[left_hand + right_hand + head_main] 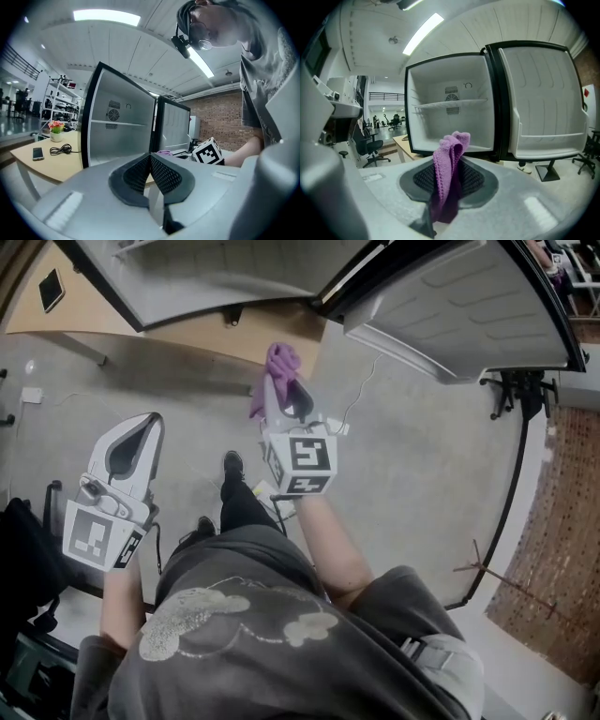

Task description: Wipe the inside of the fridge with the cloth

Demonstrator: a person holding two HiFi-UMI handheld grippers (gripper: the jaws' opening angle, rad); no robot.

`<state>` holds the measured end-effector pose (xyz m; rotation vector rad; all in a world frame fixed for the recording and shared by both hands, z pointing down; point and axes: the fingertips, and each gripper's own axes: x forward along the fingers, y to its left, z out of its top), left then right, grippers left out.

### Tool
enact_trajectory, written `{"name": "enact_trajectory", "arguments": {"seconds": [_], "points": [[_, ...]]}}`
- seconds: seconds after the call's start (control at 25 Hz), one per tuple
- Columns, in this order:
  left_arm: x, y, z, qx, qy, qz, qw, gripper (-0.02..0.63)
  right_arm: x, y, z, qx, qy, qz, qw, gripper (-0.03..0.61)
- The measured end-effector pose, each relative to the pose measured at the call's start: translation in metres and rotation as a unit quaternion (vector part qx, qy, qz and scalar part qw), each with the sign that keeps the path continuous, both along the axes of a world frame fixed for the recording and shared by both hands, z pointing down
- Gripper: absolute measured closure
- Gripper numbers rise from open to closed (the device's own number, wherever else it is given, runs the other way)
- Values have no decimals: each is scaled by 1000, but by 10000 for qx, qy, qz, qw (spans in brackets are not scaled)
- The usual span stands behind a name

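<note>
The cloth is purple, with a looped, towel-like nap, bunched into a narrow folded strip with rounded folds at its top end. It is clamped between the two dark ribbed pads of the right gripper, whose jaws press on it from both sides. Its long axis runs along the jaws: the pale top end stands up past the jaw tips and points to the far side, at the fridge, while the darker lower end hangs back into the gap between the jaws. In the head view a fold of it droops over the left side of the jaw tips. The cloth is outside the fridge, held in the air before the open compartment and apart from it. The fridge stands on a wooden table, its white inside bare but for one shelf across the middle and a round vent in the back wall; its door is swung wide to the right. The left gripper is held lower and to the left, its jaws shut together with nothing between them. On the table left of the fridge lie a phone and a coiled cable, with a pot of flowers farther back
</note>
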<state>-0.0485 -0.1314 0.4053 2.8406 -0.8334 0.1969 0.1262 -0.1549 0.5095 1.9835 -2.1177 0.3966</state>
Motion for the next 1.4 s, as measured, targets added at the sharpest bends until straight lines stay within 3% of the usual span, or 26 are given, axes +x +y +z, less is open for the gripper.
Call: {"name": "enact_trajectory", "arguments": {"seconds": [0.24, 0.48, 0.76, 1.12, 1.4], "points": [[-50, 68, -5, 92, 147, -31, 9998, 597, -63, 52, -18, 236, 23, -108, 9997, 493], [-109, 150, 0, 84, 214, -141, 9996, 597, -114, 140, -23, 247, 46, -81, 9997, 494], [-149, 234, 22, -74, 161, -49, 9998, 597, -136, 262, 3, -276, -145, 237, 9992, 494], [-126, 274, 4, 65, 385, -16, 9992, 597, -114, 306, -27, -51, -21, 201, 9998, 494], [-87, 314, -10, 281, 357, -265, 9986, 597, -99, 332, -42, 211, -186, -355, 9990, 494]]}}
